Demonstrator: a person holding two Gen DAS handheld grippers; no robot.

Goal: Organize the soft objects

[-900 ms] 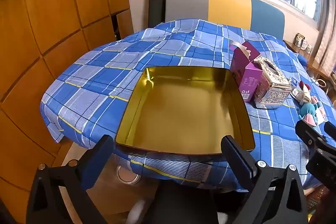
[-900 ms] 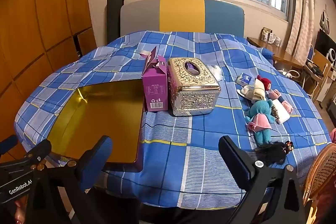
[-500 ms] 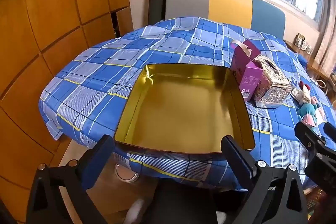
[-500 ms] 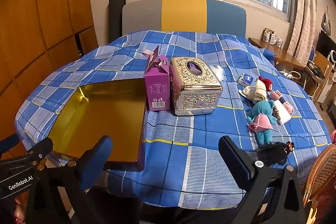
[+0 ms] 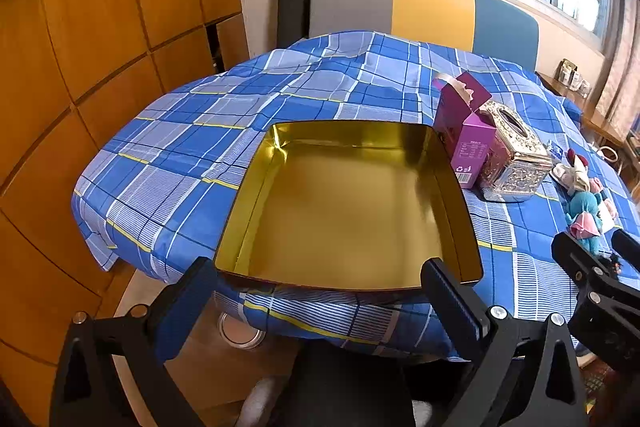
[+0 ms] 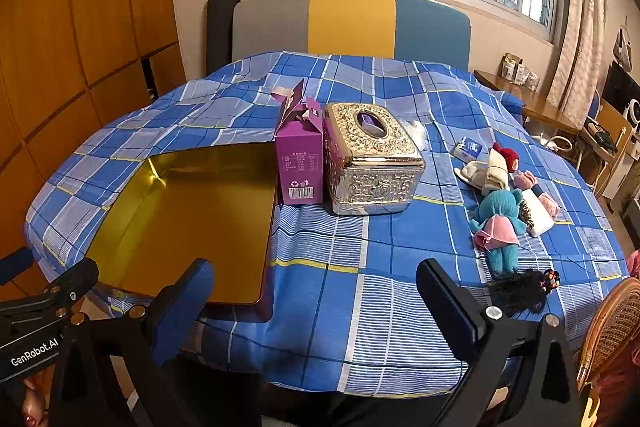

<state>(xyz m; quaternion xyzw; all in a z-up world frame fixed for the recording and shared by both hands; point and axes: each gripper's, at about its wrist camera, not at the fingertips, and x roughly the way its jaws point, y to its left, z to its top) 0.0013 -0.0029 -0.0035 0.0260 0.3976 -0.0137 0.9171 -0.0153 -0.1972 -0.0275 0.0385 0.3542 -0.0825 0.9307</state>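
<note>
An empty gold tin tray (image 5: 454, 187) (image 6: 270, 239) lies on the blue plaid cloth at the table's near left. Soft toys lie at the right: a teal doll in a pink skirt (image 6: 498, 223) (image 5: 584, 213), a white doll with a red hat (image 6: 494, 167) (image 5: 574, 169), a pink-and-white doll (image 6: 536, 199) and a black-haired doll (image 6: 520, 291). My left gripper (image 5: 320, 291) is open and empty before the tray's near edge. My right gripper (image 6: 316, 297) is open and empty over the table's near edge, left of the toys.
A purple carton (image 6: 300, 163) (image 5: 464, 135) and an ornate silver tissue box (image 6: 370, 159) (image 5: 514, 157) stand between tray and toys. A small blue packet (image 6: 468, 149) lies behind the dolls. A wicker chair (image 6: 612, 323) is at the right, a wooden wall (image 5: 80, 67) at the left.
Both grippers have drawn back and risen slightly from the table. Their jaws stay open. Nothing on the table has moved.
</note>
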